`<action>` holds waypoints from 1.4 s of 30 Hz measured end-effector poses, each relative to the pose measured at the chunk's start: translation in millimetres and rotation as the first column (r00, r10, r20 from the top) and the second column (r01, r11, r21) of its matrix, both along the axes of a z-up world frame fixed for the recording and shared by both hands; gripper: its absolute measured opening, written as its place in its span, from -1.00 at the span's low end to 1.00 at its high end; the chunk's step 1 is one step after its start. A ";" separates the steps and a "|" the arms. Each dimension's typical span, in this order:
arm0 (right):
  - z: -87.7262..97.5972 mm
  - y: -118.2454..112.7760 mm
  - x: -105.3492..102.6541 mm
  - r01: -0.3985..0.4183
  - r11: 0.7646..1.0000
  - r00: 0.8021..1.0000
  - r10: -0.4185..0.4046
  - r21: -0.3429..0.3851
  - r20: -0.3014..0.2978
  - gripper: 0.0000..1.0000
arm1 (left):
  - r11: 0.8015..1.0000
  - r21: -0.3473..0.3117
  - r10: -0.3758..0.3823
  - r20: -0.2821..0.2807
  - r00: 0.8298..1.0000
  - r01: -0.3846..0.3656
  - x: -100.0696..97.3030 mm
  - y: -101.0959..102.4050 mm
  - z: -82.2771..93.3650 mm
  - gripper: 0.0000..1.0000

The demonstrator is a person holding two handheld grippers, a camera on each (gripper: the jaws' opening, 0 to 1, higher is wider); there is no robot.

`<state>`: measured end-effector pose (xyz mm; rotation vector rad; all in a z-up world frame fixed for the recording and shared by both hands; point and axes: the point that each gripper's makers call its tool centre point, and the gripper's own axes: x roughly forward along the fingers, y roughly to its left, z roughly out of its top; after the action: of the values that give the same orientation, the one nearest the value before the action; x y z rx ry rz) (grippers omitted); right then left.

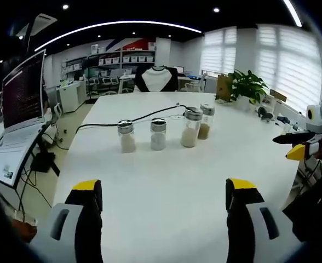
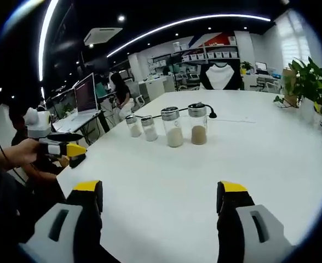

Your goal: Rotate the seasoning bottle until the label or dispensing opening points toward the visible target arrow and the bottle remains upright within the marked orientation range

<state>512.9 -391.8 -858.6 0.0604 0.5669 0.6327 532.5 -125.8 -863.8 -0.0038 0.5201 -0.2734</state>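
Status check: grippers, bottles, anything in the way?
Left gripper and right gripper open, empty. Four seasoning bottles upright in a row, untouched. Black cable behind them.

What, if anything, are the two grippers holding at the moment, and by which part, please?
Nothing is held. The left gripper and the right gripper both stand open over the white table, well short of the four seasoning bottles.
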 end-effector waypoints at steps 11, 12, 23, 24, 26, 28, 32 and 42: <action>-2.5 -0.8 -1.3 -0.014 1.000 1.000 0.015 -0.027 0.012 0.61 | 0.999 0.032 0.010 0.004 1.000 -0.010 2.2 15.7 6.8 0.96; -2.7 -1.0 -1.2 -0.012 1.000 1.000 0.013 -0.026 0.010 0.61 | 0.999 0.032 0.012 0.003 1.000 -0.012 3.0 16.8 6.9 0.96; -6.5 -9.0 -1.8 0.028 0.999 1.000 -0.028 -0.043 -0.003 0.63 | 0.992 0.123 -0.005 -0.026 1.000 0.008 23.5 33.2 4.1 0.89; -6.9 -9.5 -2.0 0.030 0.998 1.000 -0.030 -0.046 -0.003 0.64 | 0.991 0.133 -0.006 -0.028 1.000 0.010 25.8 34.9 4.0 0.88; -8.1 -10.8 -3.1 0.035 0.998 0.999 -0.035 -0.044 -0.010 0.64 | 0.989 0.143 -0.018 -0.026 1.000 0.021 33.3 37.7 5.2 0.88; -8.6 -12.8 -3.5 0.044 0.998 0.999 -0.045 -0.042 -0.013 0.64 | 0.989 0.149 -0.021 -0.028 0.999 0.025 40.6 41.0 5.8 0.88; -9.3 -16.2 -4.3 0.058 0.997 0.998 -0.059 -0.048 -0.018 0.64 | 0.983 0.175 -0.056 -0.041 0.998 0.062 55.7 41.8 4.4 0.85; -9.0 -24.0 -2.9 0.097 0.994 0.995 -0.098 -0.042 -0.024 0.64 | 0.970 0.198 -0.140 -0.034 0.990 0.144 111.4 33.2 9.9 0.78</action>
<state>510.0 -415.8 -867.5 0.0577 0.5984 0.5255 643.8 -92.6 -853.9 0.2274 0.5669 -0.3603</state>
